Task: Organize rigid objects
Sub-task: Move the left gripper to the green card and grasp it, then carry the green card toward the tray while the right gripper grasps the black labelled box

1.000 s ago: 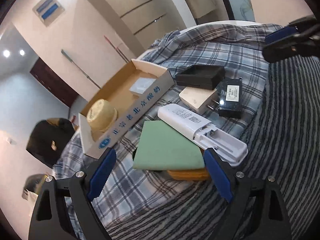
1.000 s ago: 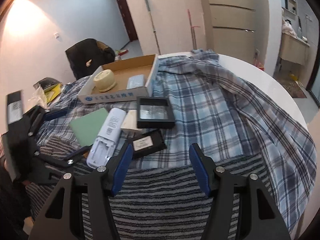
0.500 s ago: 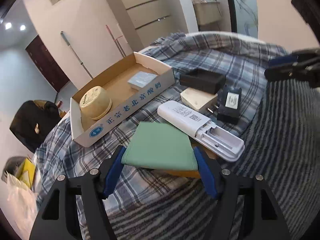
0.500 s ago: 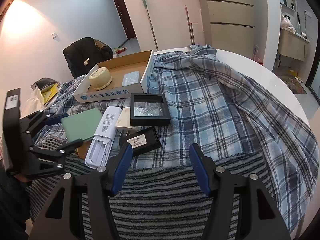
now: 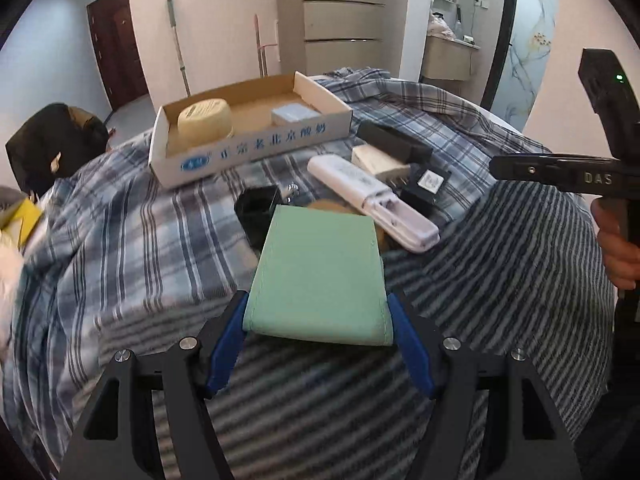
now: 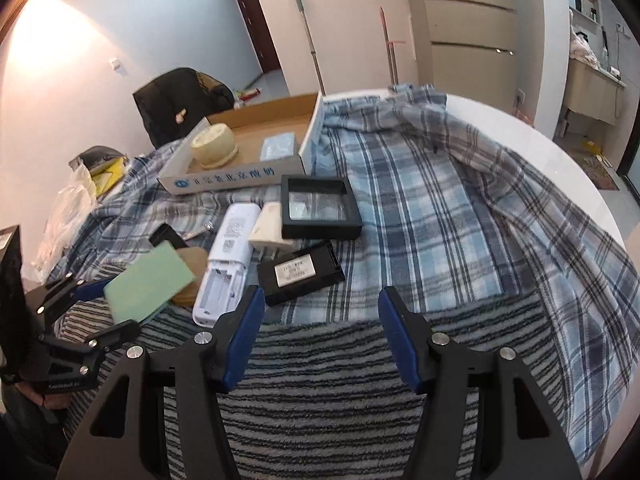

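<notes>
My left gripper (image 5: 318, 330) is shut on a flat green case (image 5: 318, 276) and holds it lifted off the cloth; it also shows in the right wrist view (image 6: 148, 280). A cardboard tray (image 5: 256, 150) at the back holds a round cream tin (image 5: 205, 120) and a pale blue packet (image 5: 294, 114). On the cloth lie a white remote with open battery bay (image 5: 370, 200), a cream plug adapter (image 5: 378, 160), a black labelled box (image 6: 300, 272), a black frame case (image 6: 320, 208) and a tan disc (image 6: 192, 272). My right gripper (image 6: 320, 320) is open and empty above the striped cloth.
A plaid shirt (image 6: 440, 200) and a striped grey cloth (image 6: 340, 380) cover the round white table (image 6: 560, 160). A small black box (image 5: 256, 208) lies behind the green case. A black bag (image 5: 52, 140) sits beyond the table's left. My right gripper's handle (image 5: 560, 172) is at the right.
My left gripper closed on the green case and lifted it off the tan disc. The left wrist view levelled out. The right gripper barely moved.
</notes>
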Demonstrator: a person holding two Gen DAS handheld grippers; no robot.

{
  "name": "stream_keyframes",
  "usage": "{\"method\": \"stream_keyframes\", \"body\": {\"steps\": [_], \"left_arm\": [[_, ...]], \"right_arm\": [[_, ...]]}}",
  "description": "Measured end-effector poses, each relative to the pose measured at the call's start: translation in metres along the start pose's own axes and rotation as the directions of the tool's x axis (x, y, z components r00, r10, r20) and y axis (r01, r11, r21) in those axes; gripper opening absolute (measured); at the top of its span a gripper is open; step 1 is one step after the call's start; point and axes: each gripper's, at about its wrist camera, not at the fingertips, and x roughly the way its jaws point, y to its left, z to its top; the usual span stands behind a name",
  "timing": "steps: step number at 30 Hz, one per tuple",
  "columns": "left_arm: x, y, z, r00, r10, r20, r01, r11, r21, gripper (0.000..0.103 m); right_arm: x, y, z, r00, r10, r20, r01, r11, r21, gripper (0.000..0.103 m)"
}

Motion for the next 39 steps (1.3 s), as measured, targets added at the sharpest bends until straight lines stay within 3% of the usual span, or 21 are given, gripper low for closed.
{"method": "stream_keyframes", "body": {"steps": [3, 5, 6, 12, 18, 21, 23, 24, 32, 39], "left_arm": [[-0.004, -0.003, -0.005, 1.000, -0.014, -0.004, 0.014, 1.000, 0.009, 0.072], [-0.003, -0.003, -0.005, 1.000, 0.011, 0.001, -0.011, 1.000, 0.019, 0.087], [-0.002, -0.004, -0.004, 0.999, 0.030, 0.017, -0.030, 0.999, 0.025, 0.088], [0.013, -0.006, 0.008, 1.000, 0.003, -0.005, -0.003, 0.998, 0.057, 0.088], [0.030, 0.015, 0.016, 0.993, -0.113, -0.036, 0.111, 0.992, -0.055, 0.088], [0.031, 0.015, 0.013, 0.989, -0.142, -0.042, 0.139, 0.989, -0.056, 0.088], [0.030, 0.013, 0.012, 0.988, -0.148, -0.035, 0.146, 0.988, -0.049, 0.072], [0.029, 0.014, 0.012, 0.986, -0.161, -0.032, 0.159, 0.986, -0.055, 0.072], [-0.001, 0.013, 0.014, 0.993, -0.088, 0.075, 0.091, 0.995, -0.036, 0.071], [-0.032, 0.020, 0.013, 0.987, 0.004, 0.161, 0.005, 0.998, -0.058, 0.071]], "right_arm": [[0.001, 0.001, -0.001, 1.000, 0.011, -0.005, -0.011, 1.000, -0.003, 0.058], [0.003, 0.001, -0.001, 1.000, 0.002, -0.008, -0.002, 1.000, 0.000, 0.058], [0.005, 0.000, -0.001, 1.000, 0.000, -0.012, 0.000, 1.000, 0.003, 0.058], [0.007, 0.000, 0.000, 1.000, -0.005, -0.015, 0.005, 1.000, -0.002, 0.058], [0.007, -0.003, 0.007, 0.999, -0.030, -0.013, 0.030, 0.999, -0.027, 0.058], [0.011, -0.001, 0.011, 0.999, -0.035, -0.026, 0.033, 0.997, -0.063, 0.058], [0.017, 0.002, 0.014, 0.998, -0.040, -0.044, 0.036, 0.995, -0.090, 0.058], [0.022, 0.004, 0.015, 0.997, -0.046, -0.057, 0.040, 0.994, -0.106, 0.058], [0.053, 0.022, 0.022, 0.992, -0.041, -0.118, 0.017, 0.981, -0.192, 0.069], [0.078, 0.028, 0.024, 0.980, -0.044, -0.192, 0.000, 0.974, -0.227, 0.069]]}}
